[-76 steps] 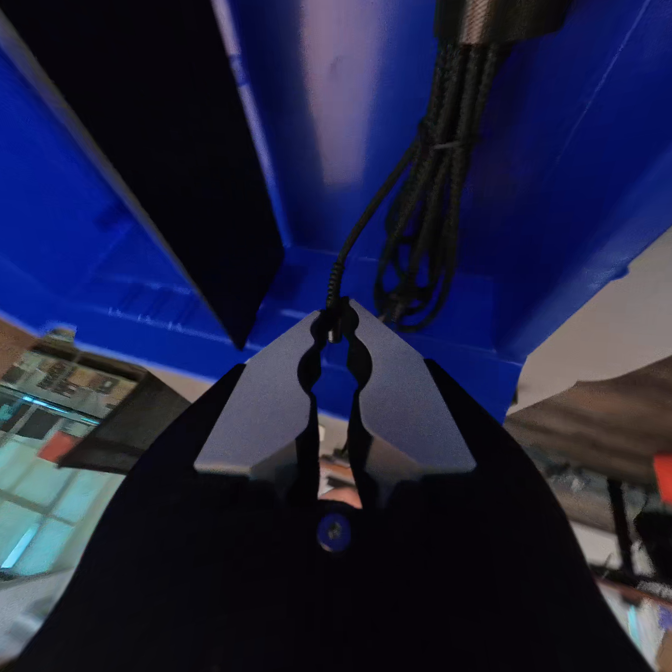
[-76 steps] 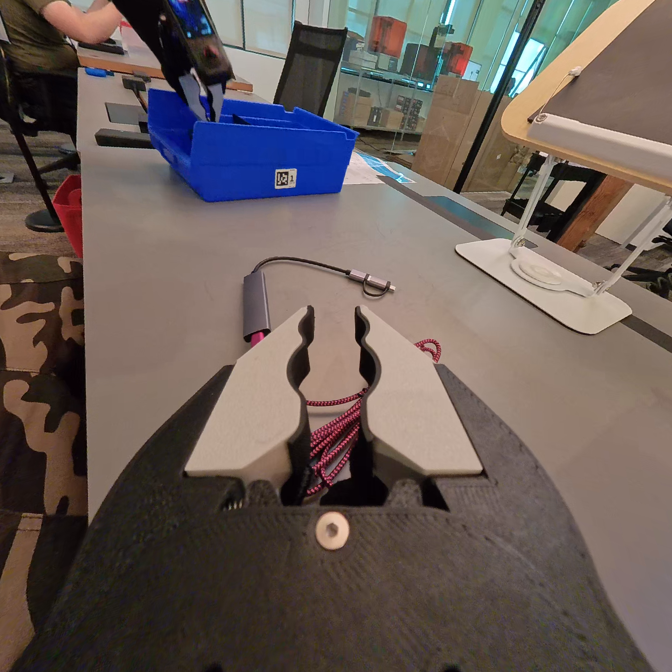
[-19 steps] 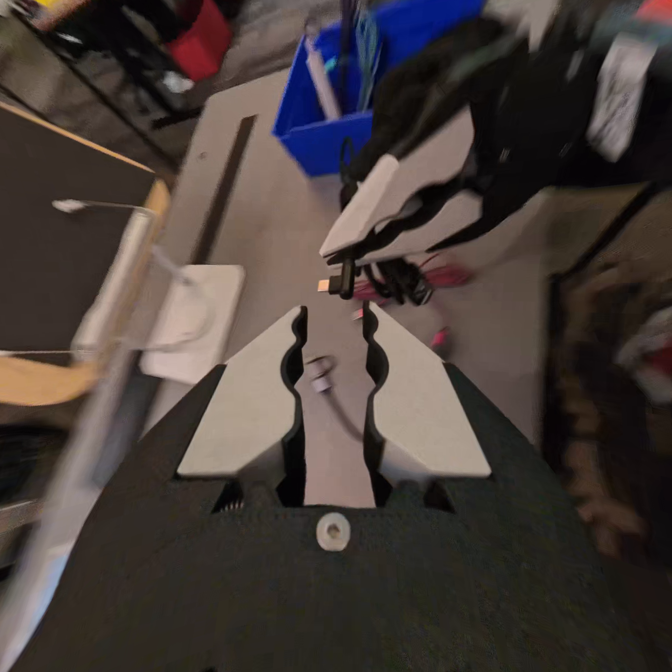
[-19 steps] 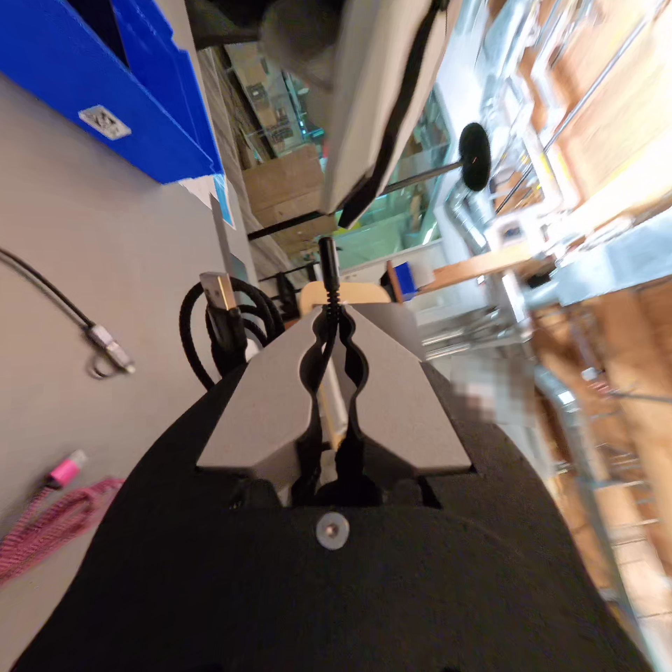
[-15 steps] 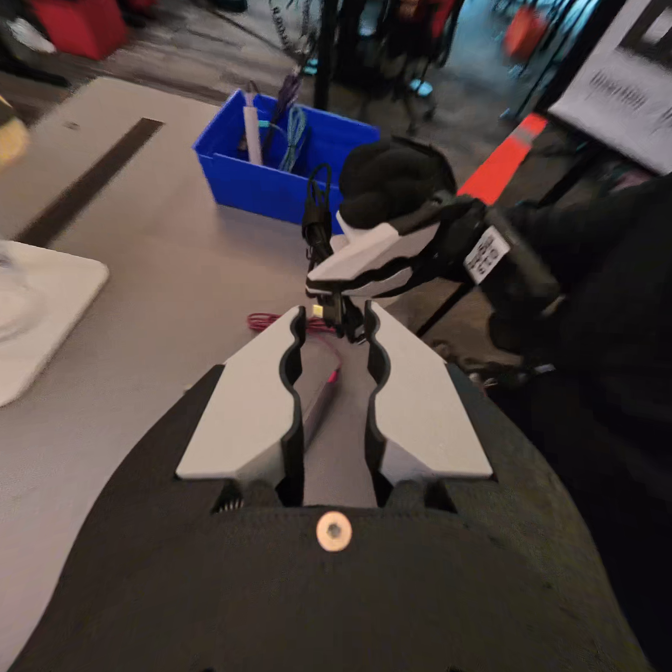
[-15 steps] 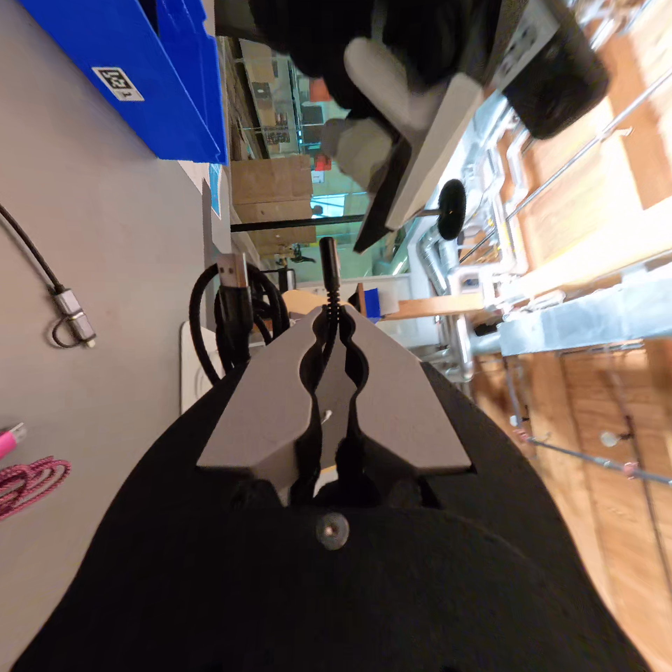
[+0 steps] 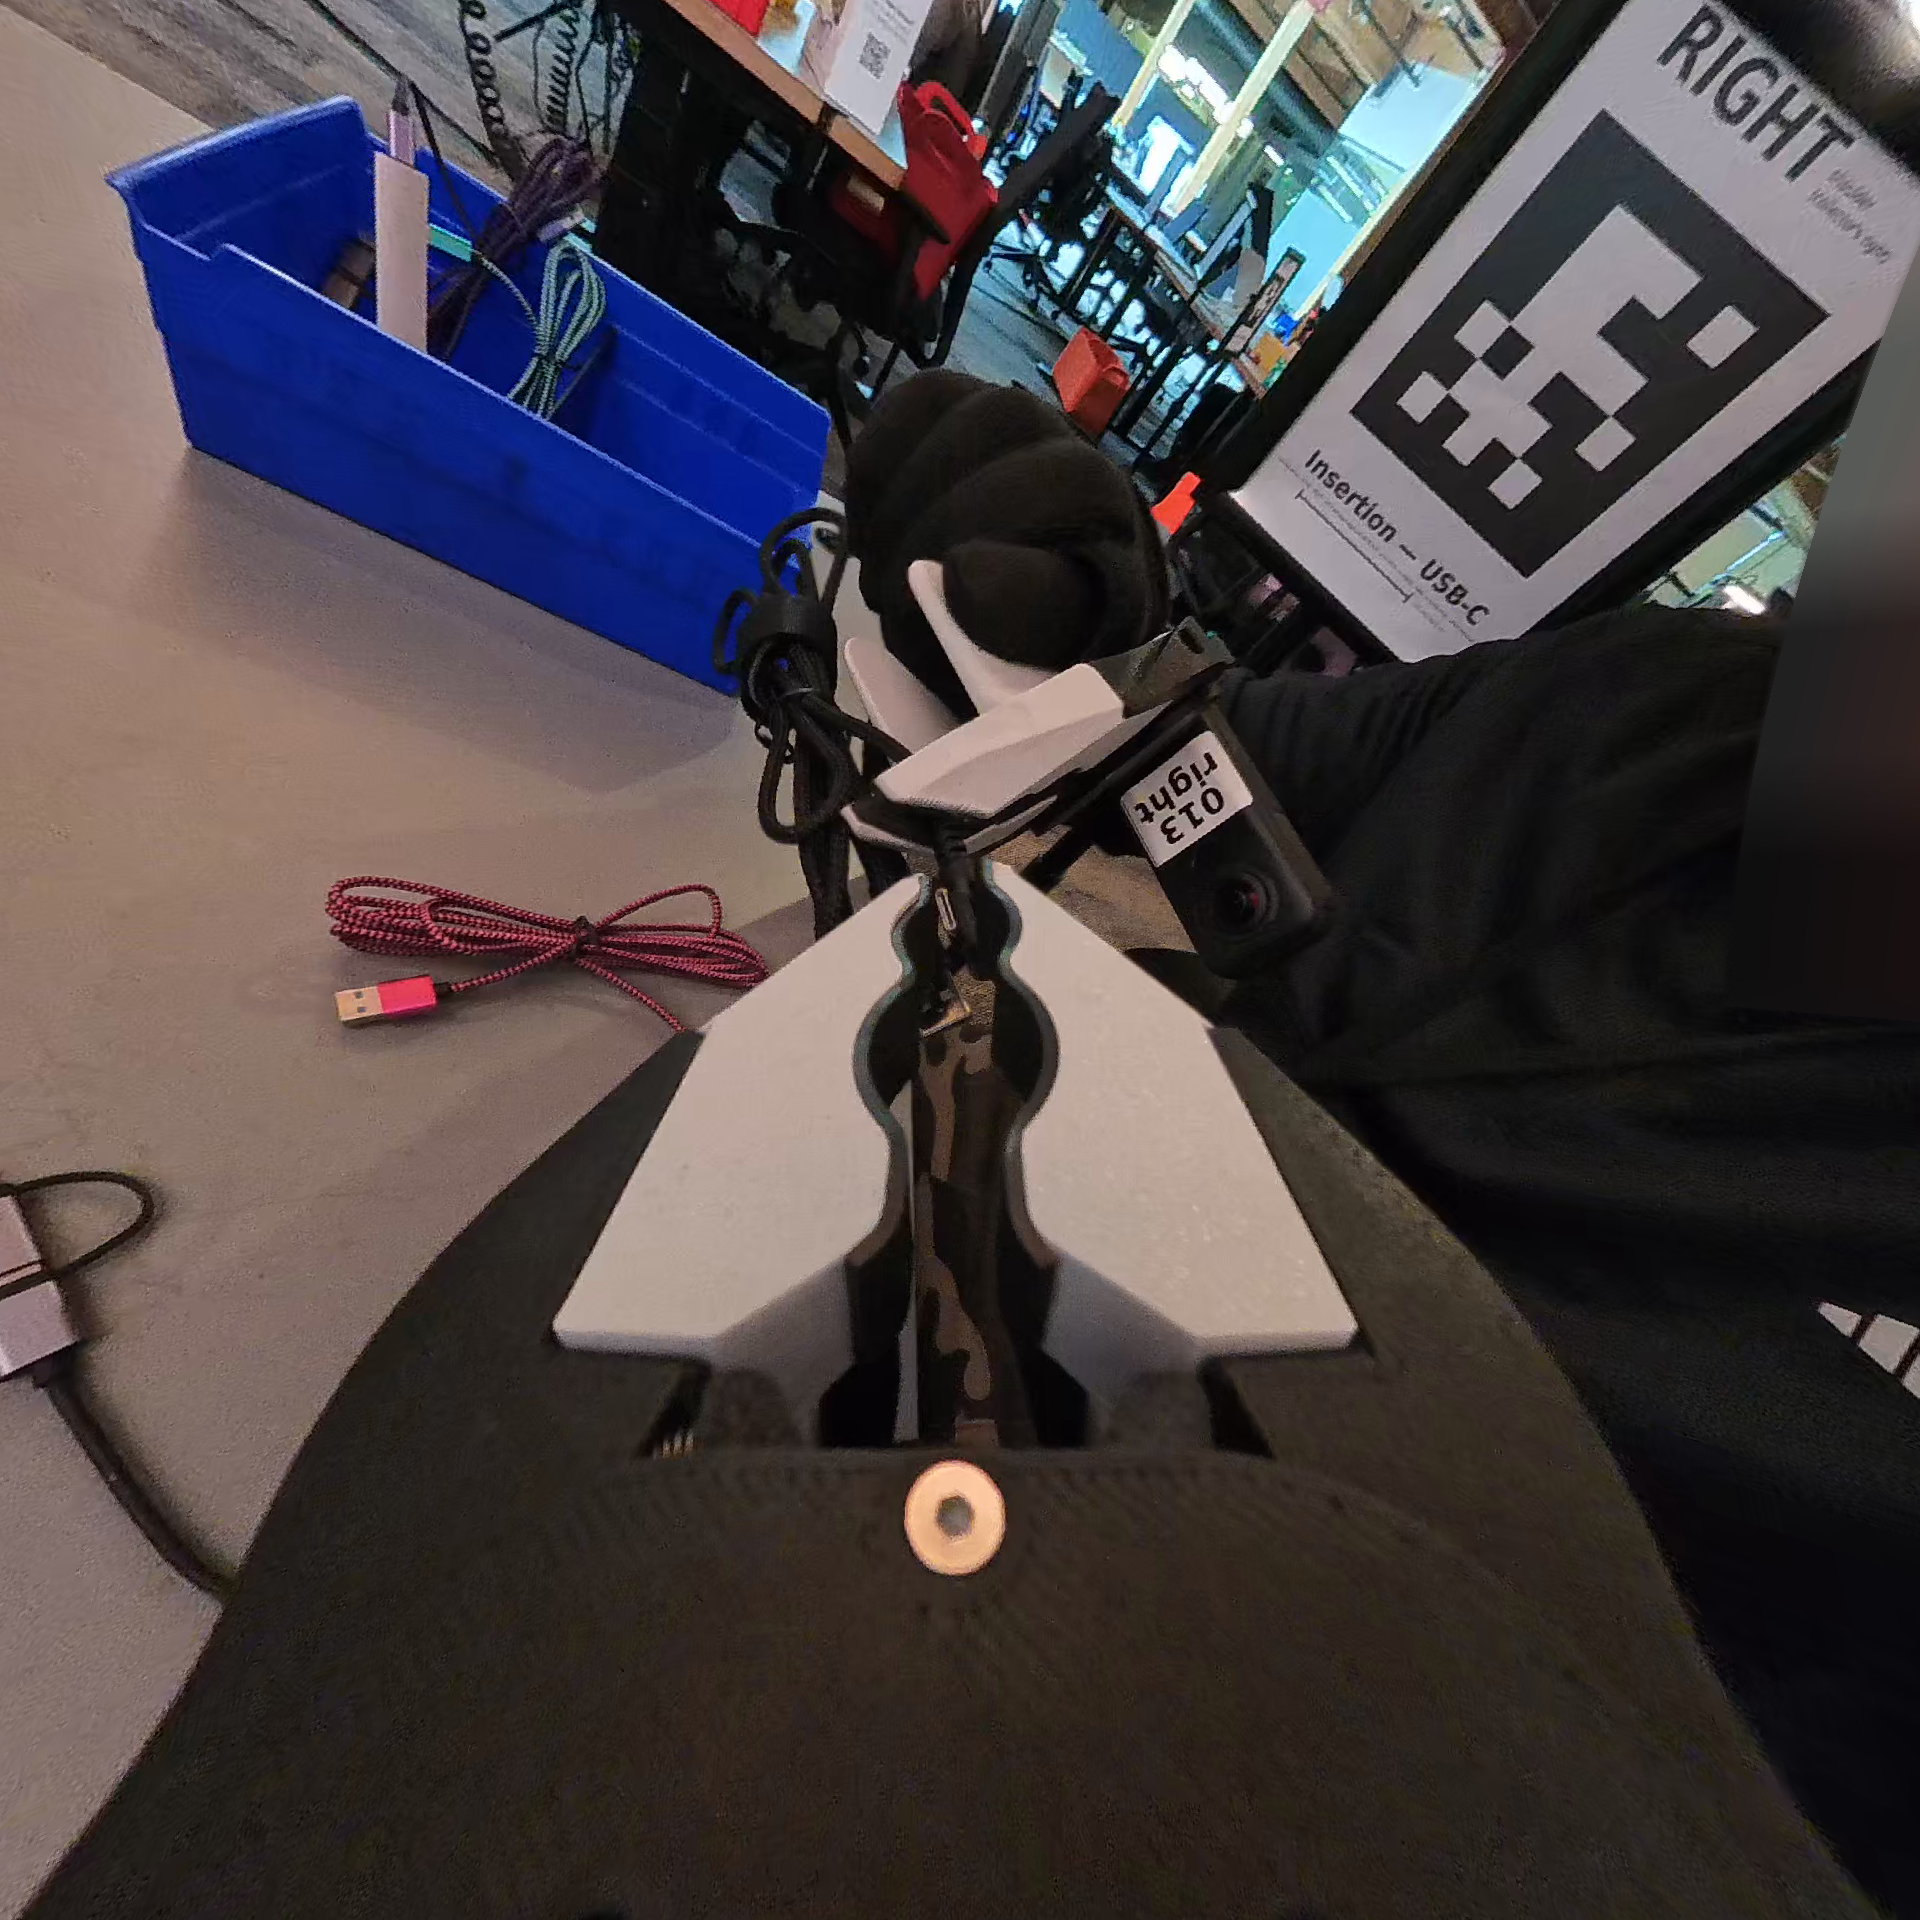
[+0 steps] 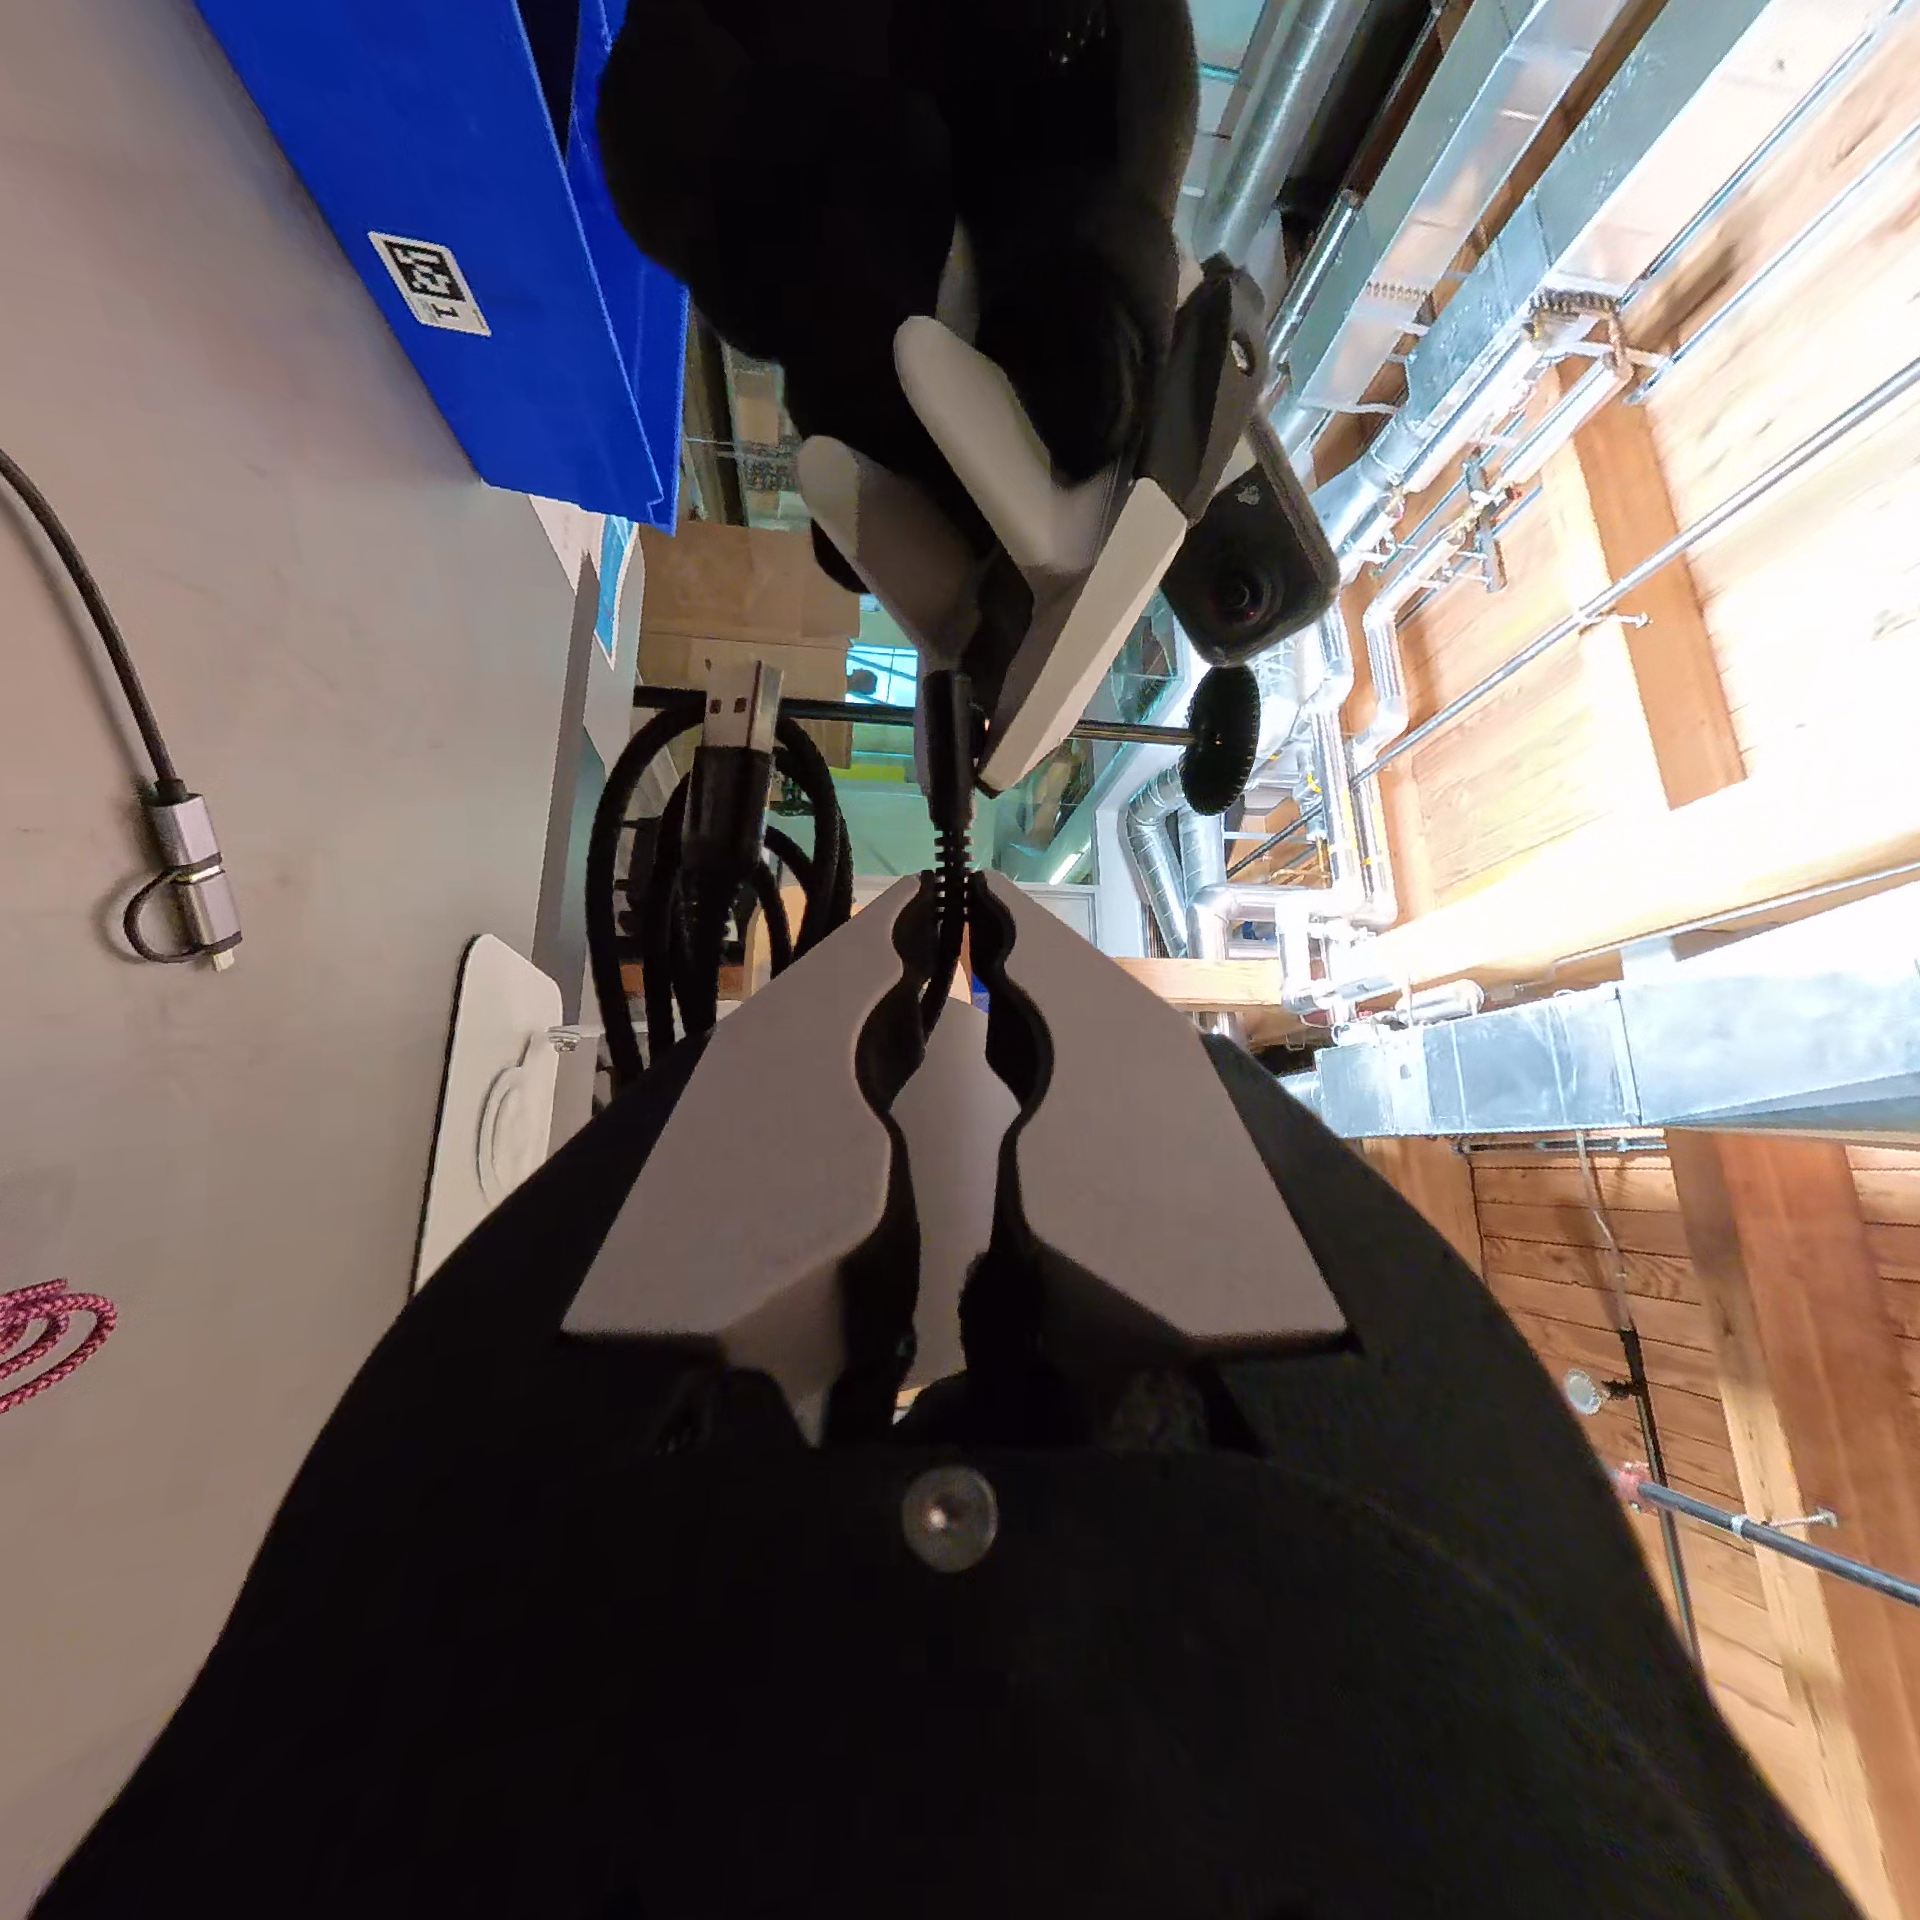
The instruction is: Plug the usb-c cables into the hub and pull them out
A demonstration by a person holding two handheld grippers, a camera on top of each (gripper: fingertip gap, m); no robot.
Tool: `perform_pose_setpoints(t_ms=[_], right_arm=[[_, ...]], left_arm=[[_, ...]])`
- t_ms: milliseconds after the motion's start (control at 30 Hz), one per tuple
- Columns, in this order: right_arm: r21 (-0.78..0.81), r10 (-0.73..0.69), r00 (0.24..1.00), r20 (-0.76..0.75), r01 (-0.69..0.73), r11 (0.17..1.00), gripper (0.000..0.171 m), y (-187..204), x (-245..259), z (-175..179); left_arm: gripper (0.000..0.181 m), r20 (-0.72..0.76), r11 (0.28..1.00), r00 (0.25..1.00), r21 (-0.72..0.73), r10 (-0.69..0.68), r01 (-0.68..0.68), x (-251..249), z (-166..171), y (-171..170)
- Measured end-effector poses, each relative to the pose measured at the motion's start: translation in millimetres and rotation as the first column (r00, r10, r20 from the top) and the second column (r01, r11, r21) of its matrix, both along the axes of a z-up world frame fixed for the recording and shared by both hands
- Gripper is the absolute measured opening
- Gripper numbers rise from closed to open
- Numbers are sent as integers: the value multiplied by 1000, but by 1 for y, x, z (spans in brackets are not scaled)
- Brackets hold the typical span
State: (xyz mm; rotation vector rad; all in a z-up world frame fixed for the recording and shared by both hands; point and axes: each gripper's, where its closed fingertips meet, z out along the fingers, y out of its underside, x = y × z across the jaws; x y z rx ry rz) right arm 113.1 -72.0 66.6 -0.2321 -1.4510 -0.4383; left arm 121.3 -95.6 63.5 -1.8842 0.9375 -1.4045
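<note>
- A white sticker (image 7: 1184,810) with black print sits on the camera (image 7: 1242,899) under my right fingers (image 7: 997,743). I leave its words aside.
- A big white board (image 7: 1579,343) with a black checkered square and lines of print stands behind my right sleeve.
- The blue bin (image 8: 499,208) carries a small white code label (image 8: 428,278) on its side. In the left wrist view the bin (image 7: 447,447) holds more cables and a pale stick-shaped thing.
- The pink cable (image 7: 540,930) lies bundled on the counter (image 7: 208,727), its pink and metal plug free. It is well apart from the bin.
- The grey plug of the hub's lead (image 8: 192,873) lies flat on the counter with a small black loop on it. The same plug shows at the edge of the left wrist view (image 7: 26,1309).
- A white stand base (image 8: 499,1091) rests on the counter beyond the cable coil.
- My right fingers (image 8: 758,1143) are clenched on the black cable (image 8: 948,831) at its ribbed collar, held in the air above the counter edge.
- The rest of the black cable hangs beside them in a tied coil (image 7: 800,727), its flat metal plug (image 8: 732,717) pointing away from me.
- My left fingers (image 7: 769,1143) are nearly together, pinching the black cable's small plug (image 7: 951,909) at their tips.
- The two sets of tips stand nose to nose, with only a short run of collar between them.
- Seen from the right wrist, my left fingers (image 8: 1081,613) grip that plug from the far side, with my gloved hand (image 8: 883,208) behind them.
</note>
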Motion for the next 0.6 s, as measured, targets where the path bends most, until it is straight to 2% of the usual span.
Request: perform_pose_setpoints(t_ms=[167,267,333,433,533,567,600], right_arm=[[-83,-1,1000,1,1,997,2,7,1,-4],[-237,5,1000,-22,-10,971,20,6,3,-3],[-321,-19,999,-44,4,947,26,8,8,2],[-469,-61,992,-110,3,883,24,9,16,10],[-515,-119,982,-148,26,857,16,9,23,16],[-564,-103,976,-190,-23,825,8,2,25,22],[-642,-68,967,-245,-109,759,6,-7,25,27]], left_arm=[[2,-6,997,998,45,55,-55,2,-1,5],[2,51,990,991,71,121,-124,2,3,11],[2,101,982,981,79,164,-172,1,5,17],[1,184,968,960,96,213,-233,0,12,24],[0,243,952,934,95,261,-291,-2,16,34],[0,259,948,926,89,275,-306,-2,17,37],[0,279,943,917,88,287,-321,-2,18,40]])
